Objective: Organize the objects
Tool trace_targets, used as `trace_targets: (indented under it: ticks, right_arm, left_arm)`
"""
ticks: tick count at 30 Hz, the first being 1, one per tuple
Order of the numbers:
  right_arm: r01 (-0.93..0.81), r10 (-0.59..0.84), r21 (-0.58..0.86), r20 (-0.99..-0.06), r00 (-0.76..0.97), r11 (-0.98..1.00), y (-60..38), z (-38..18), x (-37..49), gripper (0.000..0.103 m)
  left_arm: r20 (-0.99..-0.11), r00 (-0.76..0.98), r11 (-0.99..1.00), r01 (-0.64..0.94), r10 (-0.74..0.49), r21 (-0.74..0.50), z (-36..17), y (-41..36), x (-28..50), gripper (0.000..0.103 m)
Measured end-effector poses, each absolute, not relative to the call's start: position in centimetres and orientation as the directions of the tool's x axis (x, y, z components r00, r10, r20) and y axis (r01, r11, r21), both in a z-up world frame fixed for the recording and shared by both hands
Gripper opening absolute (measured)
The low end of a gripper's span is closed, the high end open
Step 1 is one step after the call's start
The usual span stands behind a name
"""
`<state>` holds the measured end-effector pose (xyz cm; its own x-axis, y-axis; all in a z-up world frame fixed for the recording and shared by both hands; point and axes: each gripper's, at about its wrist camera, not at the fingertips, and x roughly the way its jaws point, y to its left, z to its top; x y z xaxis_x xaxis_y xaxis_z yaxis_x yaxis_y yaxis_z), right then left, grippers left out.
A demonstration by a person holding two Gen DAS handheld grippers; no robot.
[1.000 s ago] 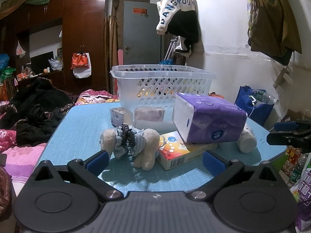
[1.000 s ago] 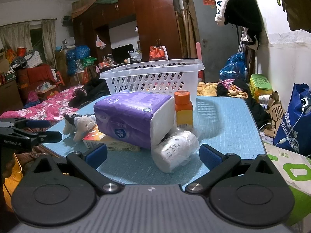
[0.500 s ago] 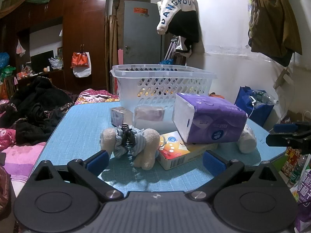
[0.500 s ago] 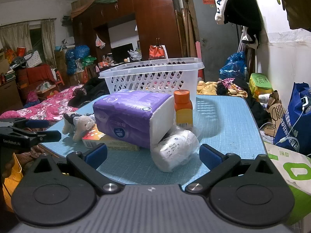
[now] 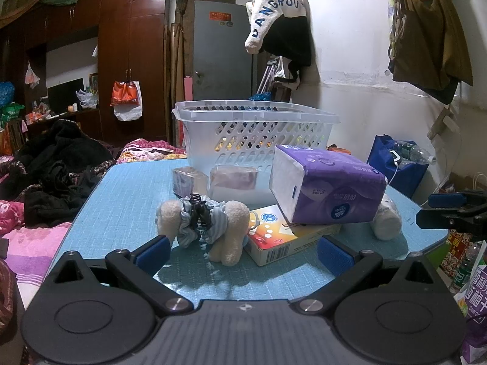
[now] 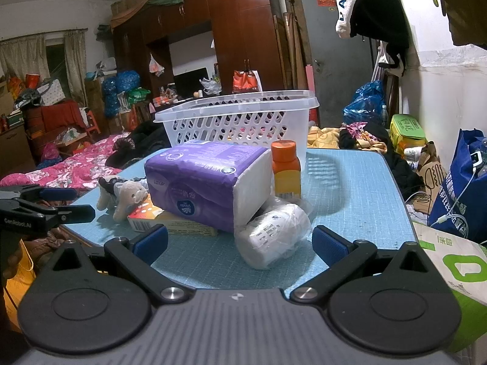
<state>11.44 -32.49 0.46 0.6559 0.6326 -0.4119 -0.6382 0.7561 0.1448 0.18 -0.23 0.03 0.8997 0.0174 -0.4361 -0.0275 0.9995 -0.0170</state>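
A white lattice basket stands at the far side of the blue table; it also shows in the right wrist view. In front of it lie a purple tissue pack resting on a flat box, a plush toy, two small wrapped packs, a wrapped paper roll and an orange bottle. My left gripper is open and empty, just short of the plush toy. My right gripper is open and empty, just short of the paper roll.
Dark clothes are piled on a bed left of the table. A blue bag and a green-and-white box stand to the right of the table. A wardrobe and a door are behind.
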Motion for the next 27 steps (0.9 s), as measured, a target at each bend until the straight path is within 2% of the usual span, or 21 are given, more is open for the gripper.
trace_targets:
  ticks: [27]
  right_arm:
    - [-0.635,0.629,0.145,-0.415,0.658,0.759,-32.64,0.15,11.53,0.103]
  left_arm:
    - [-0.436,0.900,0.999,-0.038,0.021,-0.030,0.12,0.24,0.32,0.103]
